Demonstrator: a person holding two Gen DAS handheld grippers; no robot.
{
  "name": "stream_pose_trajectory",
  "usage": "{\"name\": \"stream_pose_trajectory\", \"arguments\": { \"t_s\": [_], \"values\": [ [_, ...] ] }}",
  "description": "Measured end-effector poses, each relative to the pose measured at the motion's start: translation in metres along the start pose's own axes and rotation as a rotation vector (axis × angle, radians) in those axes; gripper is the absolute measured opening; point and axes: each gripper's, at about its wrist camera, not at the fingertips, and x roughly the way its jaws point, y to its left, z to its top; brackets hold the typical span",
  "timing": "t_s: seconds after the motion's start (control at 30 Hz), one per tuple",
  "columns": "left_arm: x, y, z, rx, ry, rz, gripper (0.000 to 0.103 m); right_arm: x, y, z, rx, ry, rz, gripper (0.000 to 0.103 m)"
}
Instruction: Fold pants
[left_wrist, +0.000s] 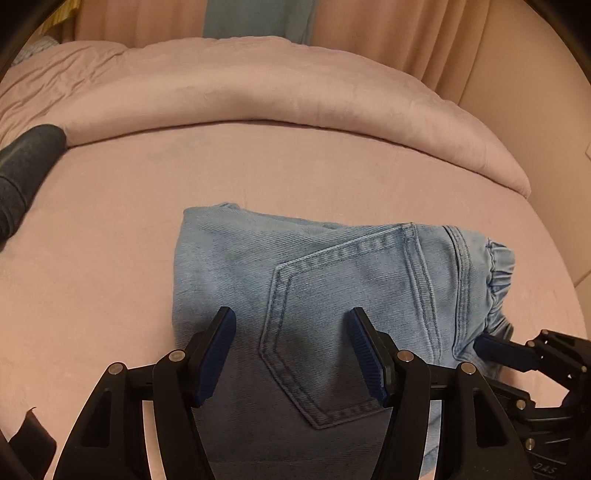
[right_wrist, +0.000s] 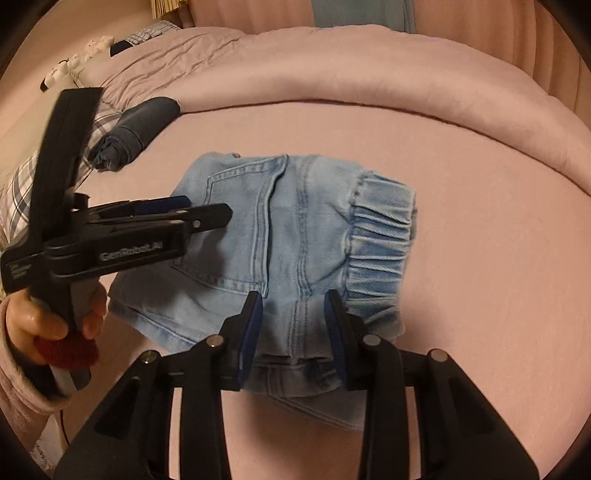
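pants: light denim pants folded into a compact bundle, lying on pink bed
left hand-held gripper: spread, over back pocket, pinching nothing
right hand-held gripper: jaws part-spread astride near folded edge; grip unclear
right view only: person's hand, dark rolled garment, plaid pillow
containers: none

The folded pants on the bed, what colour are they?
Light blue denim pants, clearest in the right wrist view.

Dim warm indoor light; soft shadows; fisheye edges warped, dark corners.
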Motion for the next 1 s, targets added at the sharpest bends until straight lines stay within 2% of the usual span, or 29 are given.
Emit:
{"name": "stream_pose_trajectory", "arguments": {
  "t_s": [0.2,0.43,0.53,0.67,0.77,0.9,1.0],
  "values": [
    [-0.017,-0.004,-0.001,0.013,-0.002,0.009,0.062,0.003,-0.002,0.003,0.015,-0.008,0.005,0.036],
    [-0.036,-0.007,-0.021,0.03,-0.008,0.004,0.062,-0.014,0.006,0.012,0.008,-0.068,-0.004,0.037],
    [-0.031,-0.009,-0.032,0.038,0.022,0.009,0.062,-0.003,-0.003,0.019,0.049,-0.061,-0.015,0.038],
    [-0.024,-0.014,-0.044,0.074,0.032,0.045,0.062,0.017,-0.009,0.02,0.093,-0.008,0.01,0.038],
    [-0.023,-0.013,-0.043,0.062,0.04,0.041,0.063,0.018,-0.004,0.019,0.085,0.002,-0.005,0.042],
    [-0.023,-0.013,-0.041,0.051,0.048,0.034,0.063,0.014,0.001,0.023,0.093,0.013,-0.008,0.042],
    [-0.022,-0.011,-0.042,0.041,0.048,0.027,0.063,0.007,0.007,0.024,0.09,-0.011,-0.01,0.042]
  ]
}}
